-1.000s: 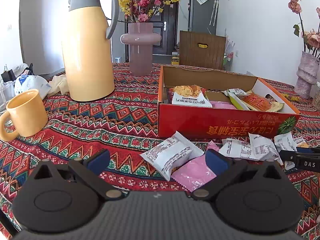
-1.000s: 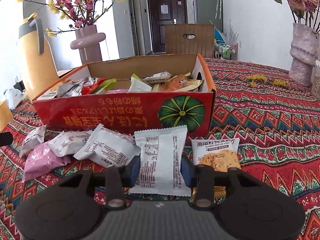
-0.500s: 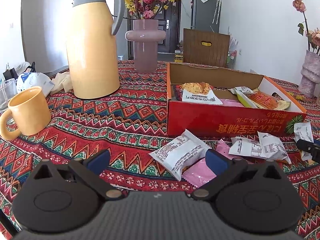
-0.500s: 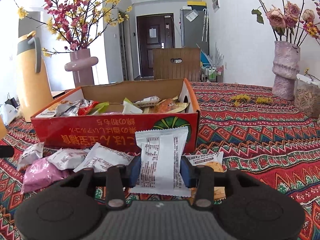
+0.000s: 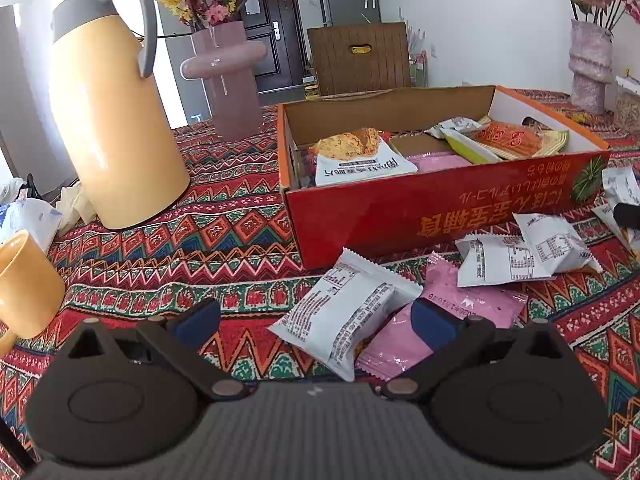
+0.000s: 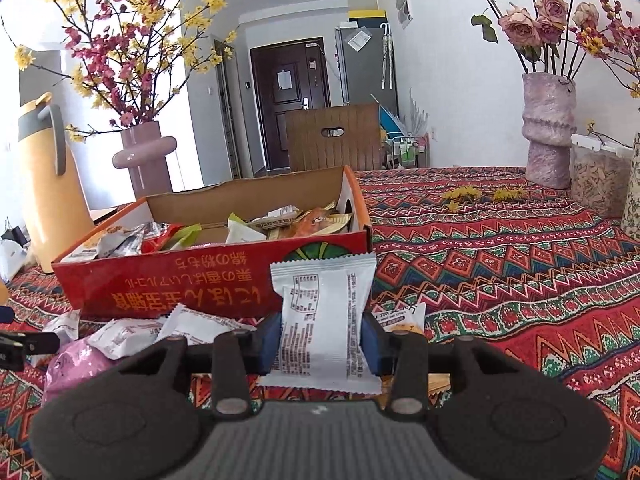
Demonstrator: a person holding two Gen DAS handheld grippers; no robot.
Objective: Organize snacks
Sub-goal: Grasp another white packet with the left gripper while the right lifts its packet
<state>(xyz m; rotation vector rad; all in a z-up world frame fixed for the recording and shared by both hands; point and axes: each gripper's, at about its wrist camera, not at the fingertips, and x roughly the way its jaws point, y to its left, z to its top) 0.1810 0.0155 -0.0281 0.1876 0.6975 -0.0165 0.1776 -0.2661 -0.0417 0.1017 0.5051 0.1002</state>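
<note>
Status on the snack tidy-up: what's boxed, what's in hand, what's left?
Done: several packets already lie inside the red box. In hand: the right gripper is shut on a white packet, in front of the box, not yet in. Left: the left gripper is open over a white snack pack and pink packet; more white packets lie on the tablecloth.

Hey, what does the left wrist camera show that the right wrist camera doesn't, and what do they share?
Only the left wrist view shows the orange mug and the open left tool over a white packet lying on a pink packet.

Only the right wrist view shows the right tool shut on a white snack packet, plus the clear container by the rose vase.

Both show the red snack box, yellow thermos and patterned tablecloth.
</note>
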